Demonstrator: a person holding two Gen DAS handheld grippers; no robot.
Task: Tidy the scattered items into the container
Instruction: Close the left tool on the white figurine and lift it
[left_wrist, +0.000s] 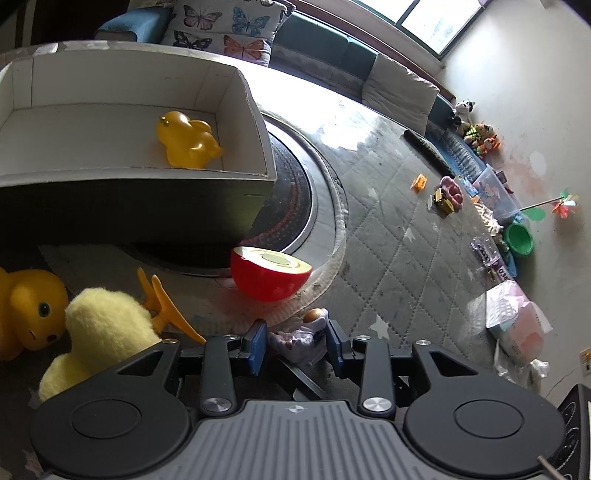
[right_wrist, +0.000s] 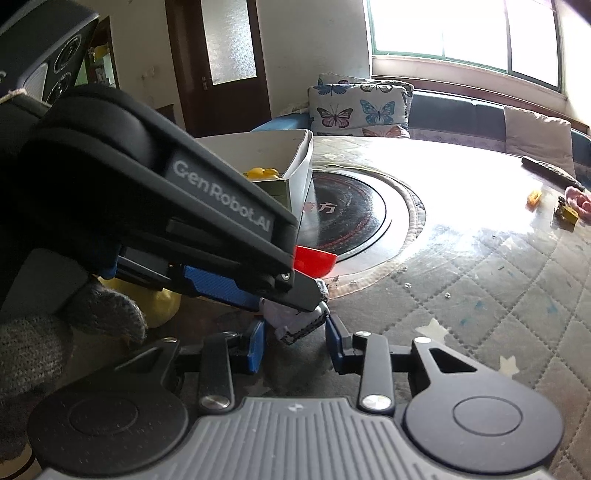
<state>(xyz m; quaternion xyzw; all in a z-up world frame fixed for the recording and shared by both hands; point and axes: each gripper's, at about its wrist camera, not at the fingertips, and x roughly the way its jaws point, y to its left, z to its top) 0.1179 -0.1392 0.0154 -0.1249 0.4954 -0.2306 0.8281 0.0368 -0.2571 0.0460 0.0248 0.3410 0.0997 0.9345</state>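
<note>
Toys lie across a quilted mat (left_wrist: 399, 229), described from left to right relative to the left gripper's fingers. Far left of them sits a rubber duck (left_wrist: 29, 314), facing the camera, with a plush yellow chick (left_wrist: 103, 332) touching it, orange feet pointing toward the fingers. Beyond these and further forward stands the white box (left_wrist: 147, 171), the container for tidying, already holding one yellow duck (left_wrist: 188, 142) on its side, long axis running left to right.

Ahead of the fingertips, just right of the box's corner, rests a red half apple (left_wrist: 269, 275), cut face up and tilted.

The left gripper (left_wrist: 295, 341) has its blue pads spread on either side of a small white figure (left_wrist: 301, 338), apparently a little doll lying down with its head pointing forward, away from the camera; the pads are near it but not pressing. This looks like lining up for a pinch across its narrow width.

In the right wrist view, the right gripper (right_wrist: 295, 341) hangs open behind the same figure, gripping nothing, probably waiting its turn.
</note>
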